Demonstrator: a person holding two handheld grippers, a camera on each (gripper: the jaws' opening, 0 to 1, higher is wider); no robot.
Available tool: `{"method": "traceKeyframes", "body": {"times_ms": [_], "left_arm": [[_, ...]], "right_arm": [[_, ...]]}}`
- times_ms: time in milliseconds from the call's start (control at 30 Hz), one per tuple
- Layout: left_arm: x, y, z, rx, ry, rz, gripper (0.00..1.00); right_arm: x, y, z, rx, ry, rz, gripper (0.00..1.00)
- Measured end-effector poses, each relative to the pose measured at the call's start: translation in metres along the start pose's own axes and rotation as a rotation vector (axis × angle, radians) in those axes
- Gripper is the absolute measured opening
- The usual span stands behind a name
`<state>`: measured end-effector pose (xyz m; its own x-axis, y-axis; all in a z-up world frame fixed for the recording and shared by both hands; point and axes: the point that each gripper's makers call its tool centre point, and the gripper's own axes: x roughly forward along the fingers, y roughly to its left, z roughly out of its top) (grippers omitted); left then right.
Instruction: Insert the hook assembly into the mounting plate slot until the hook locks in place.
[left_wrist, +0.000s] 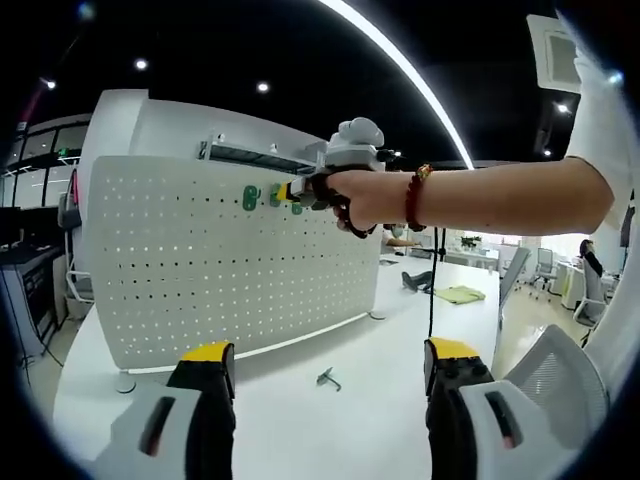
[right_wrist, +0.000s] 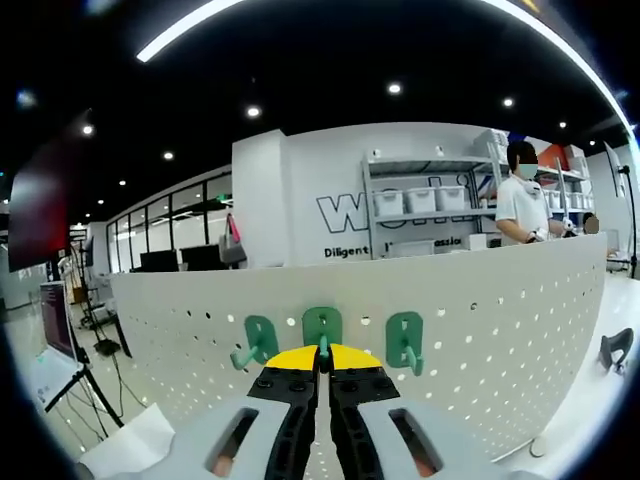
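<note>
Right tool (right_wrist: 322, 375) is clamping the middle green hook (right_wrist: 322, 330) against the pegboard (right_wrist: 480, 320), hooks (right_wrist: 260, 340) flanking at 9 and 3 o'clock. Left tool (left_wrist: 330, 365) is hanging wide open, empty, over the worktop (left_wrist: 380, 400); spare hook (left_wrist: 327, 378) is lying between its jaws.

Green hooks (right_wrist: 322, 330) on white pegboard (right_wrist: 480, 330)

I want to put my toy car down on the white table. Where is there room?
The white table is bare between the pegboard foot and the left gripper, apart from one small loose hook. Up on the pegboard it is crowded: three green hooks and the right gripper.
</note>
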<state>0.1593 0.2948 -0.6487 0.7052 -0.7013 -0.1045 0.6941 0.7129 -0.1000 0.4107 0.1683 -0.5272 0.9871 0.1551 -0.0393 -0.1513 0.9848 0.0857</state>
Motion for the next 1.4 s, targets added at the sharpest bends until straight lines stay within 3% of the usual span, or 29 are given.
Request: {"method": "traceKeyframes", "body": {"times_ms": [533,967,1067,1400], "left_arm": [[-0.001,0.004,-0.001,-0.003,0.003,0.010,0.79],[-0.001,0.001,-0.001,-0.001,0.003,0.007,0.79],[-0.002,0.002,-0.001,0.001,0.002,0.010,0.79],[0.000,-0.001,0.001,0.006,0.002,0.003,0.79]], "right_arm": [[0.005,-0.003,-0.006,-0.013,0.027,-0.034,0.02],[0.005,0.004,-0.012,-0.010,0.058,0.020,0.08],[0.002,0.004,-0.009,-0.055,0.045,0.020,0.09],[0.001,0.005,-0.006,-0.050,0.044,0.046,0.12]]}}
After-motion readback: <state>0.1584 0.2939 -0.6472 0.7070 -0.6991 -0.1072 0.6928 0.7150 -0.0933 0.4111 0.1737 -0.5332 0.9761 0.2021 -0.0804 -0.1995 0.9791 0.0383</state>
